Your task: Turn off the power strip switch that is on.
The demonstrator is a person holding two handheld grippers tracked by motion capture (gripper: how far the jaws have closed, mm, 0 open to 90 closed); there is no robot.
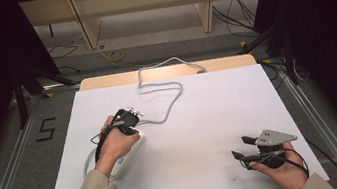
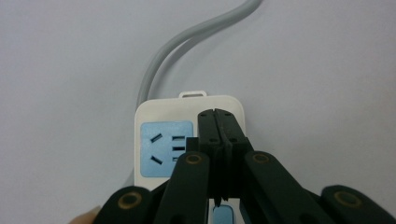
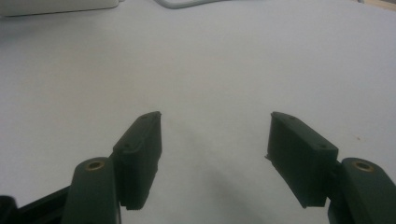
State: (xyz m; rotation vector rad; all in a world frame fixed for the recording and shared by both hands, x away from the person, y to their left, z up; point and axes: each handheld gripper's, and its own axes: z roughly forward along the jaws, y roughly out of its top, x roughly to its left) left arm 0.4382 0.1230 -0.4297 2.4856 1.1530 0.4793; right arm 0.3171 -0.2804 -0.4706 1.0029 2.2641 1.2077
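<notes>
Right claw [image 1: 243, 147]: positioned at the near right edge of the white worktop [image 1: 210, 118], jaws spread wide with nothing between them, pointing left across the bare surface. Left claw [image 2: 218, 133]: jaws closed flat against each other, tips pressed down on the white power strip [image 2: 154, 109] just beside its blue socket [image 2: 163, 149]. The power strip lies at the near left of the worktop under the left hand [image 1: 115, 143]. Its grey cable [image 1: 167, 97] loops away toward the far edge.
</notes>
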